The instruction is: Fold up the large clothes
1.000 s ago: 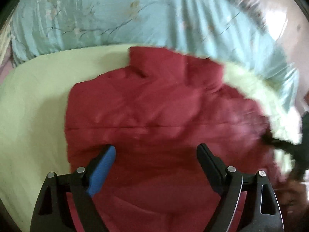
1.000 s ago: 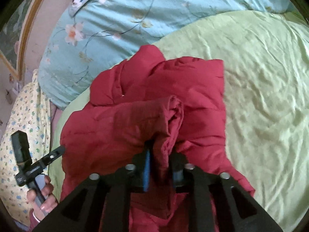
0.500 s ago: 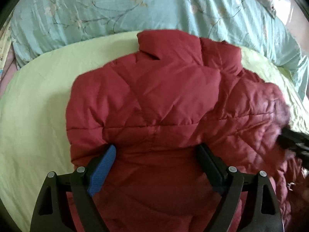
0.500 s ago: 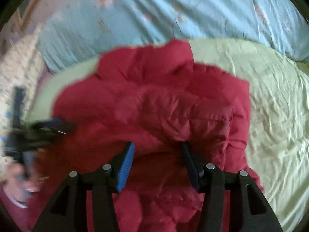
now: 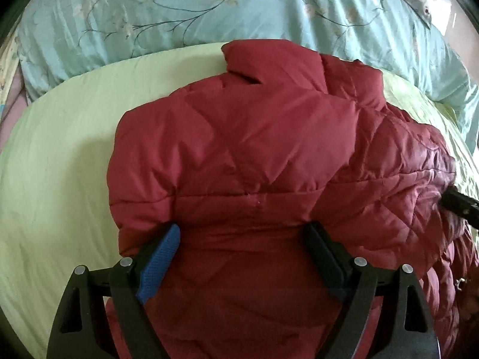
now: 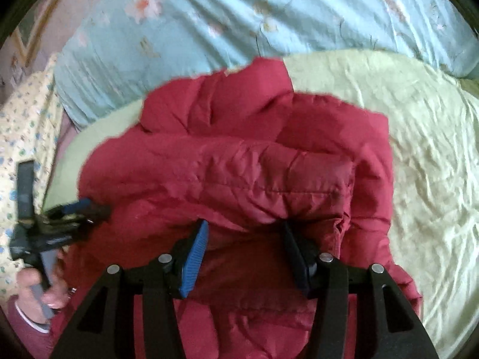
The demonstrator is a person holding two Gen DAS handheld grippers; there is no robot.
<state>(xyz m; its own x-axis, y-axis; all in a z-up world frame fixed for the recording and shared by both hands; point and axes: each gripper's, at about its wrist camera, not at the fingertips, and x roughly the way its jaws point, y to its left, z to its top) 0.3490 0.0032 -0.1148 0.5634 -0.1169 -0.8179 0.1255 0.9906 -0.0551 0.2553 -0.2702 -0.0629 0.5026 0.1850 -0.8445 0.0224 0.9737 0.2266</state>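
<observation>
While the red quilted jacket [image 5: 254, 155] lies bunched on the bed [image 5: 60, 155] near its blue quilt [image 5: 179, 9], both tools hover above. Left hand-held gripper [image 5: 242, 236] and right hand-held gripper [image 6: 244, 233] gape wide, holding nothing.

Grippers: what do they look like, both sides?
The left gripper and the right gripper match: black triangular cut-out frames, silver rivets, one ribbed blue pad facing one black pad on the jaws. No cables visible. The person's hand shows a maroon cuff.

No text, label, brand or number can be read in either view. The quilted red padded jacket [image 5: 254, 161] shows no legible tag.
</observation>
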